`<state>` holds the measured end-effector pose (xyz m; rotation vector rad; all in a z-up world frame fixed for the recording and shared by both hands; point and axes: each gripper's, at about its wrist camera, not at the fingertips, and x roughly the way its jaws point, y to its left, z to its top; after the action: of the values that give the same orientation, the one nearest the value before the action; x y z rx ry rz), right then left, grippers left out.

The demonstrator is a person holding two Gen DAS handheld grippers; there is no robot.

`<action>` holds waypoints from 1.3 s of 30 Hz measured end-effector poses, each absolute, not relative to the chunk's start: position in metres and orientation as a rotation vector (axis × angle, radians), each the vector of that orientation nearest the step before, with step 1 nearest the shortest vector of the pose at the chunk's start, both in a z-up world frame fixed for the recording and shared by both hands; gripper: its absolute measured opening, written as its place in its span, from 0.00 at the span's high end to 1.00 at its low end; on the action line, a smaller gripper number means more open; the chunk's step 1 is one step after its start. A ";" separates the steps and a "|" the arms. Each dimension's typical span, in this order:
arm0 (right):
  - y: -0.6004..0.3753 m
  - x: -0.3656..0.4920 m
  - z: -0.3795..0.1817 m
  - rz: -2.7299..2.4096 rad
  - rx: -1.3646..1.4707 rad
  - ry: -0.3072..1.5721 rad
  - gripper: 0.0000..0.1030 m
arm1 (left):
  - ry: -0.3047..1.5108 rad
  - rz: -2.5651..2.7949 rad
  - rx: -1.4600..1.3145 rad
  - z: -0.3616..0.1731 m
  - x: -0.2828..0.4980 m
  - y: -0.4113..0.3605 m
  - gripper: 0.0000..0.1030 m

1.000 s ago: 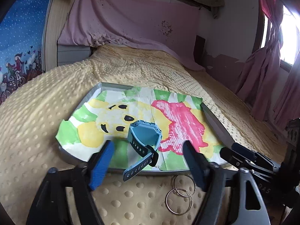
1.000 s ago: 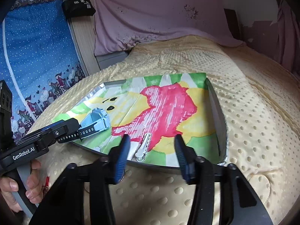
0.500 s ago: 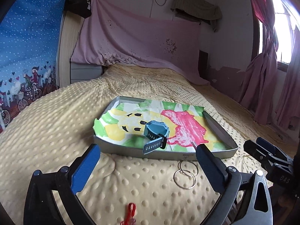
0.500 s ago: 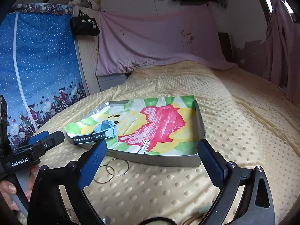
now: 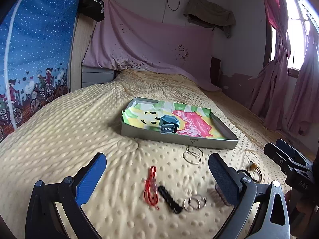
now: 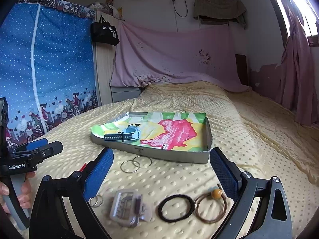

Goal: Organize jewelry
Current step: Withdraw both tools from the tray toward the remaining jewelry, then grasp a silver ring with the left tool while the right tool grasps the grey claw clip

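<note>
Two wrist views over a bed covered with a pale yellow dotted blanket [image 5: 59, 139]. Left gripper [image 5: 157, 176]: jaws spread wide, nothing between the blue pads, poised above the blanket. Right gripper [image 6: 161, 171]: jaws likewise wide apart and empty. A shallow grey cardboard tray lined with a bright green, yellow and pink cartoon print [image 6: 175, 156] rests on the blanket beyond both grippers; inside it, toward its left half, lies a blue-grey smartwatch with a dark perforated strap [image 6: 127, 134], the strap end reaching over the near rim. A small pale object in the near part of the tray is too small to identify. Just in front of the tray, on the blanket, lie two overlapping thin metal hoop rings [image 6: 135, 163]. Nearer the left gripper: a tangled red cord [image 5: 151, 185], a black braided band [image 5: 169, 199] just beside it, and a pair of small silver rings [image 5: 194, 202]. Nearer the right gripper: a clear plastic packet with dark contents [image 6: 127, 207], a black elastic hair tie [image 6: 176, 207], and, just beside it, a brown hair tie with an amber bead [image 6: 211, 205]. A person's hand [image 6: 12, 191] grips the left gripper's handle at the right view's left edge.
</note>
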<state>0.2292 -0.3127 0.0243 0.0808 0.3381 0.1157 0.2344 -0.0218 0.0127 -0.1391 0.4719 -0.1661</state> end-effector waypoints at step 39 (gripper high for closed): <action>-0.297 0.189 -0.029 0.289 0.114 0.579 0.20 | 0.672 -0.184 -0.145 -0.051 0.163 -0.025 0.44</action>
<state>0.1887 -0.2969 -0.0291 0.1137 0.5793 0.2888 0.1633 -0.0246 -0.0506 -0.1454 0.6722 -0.1840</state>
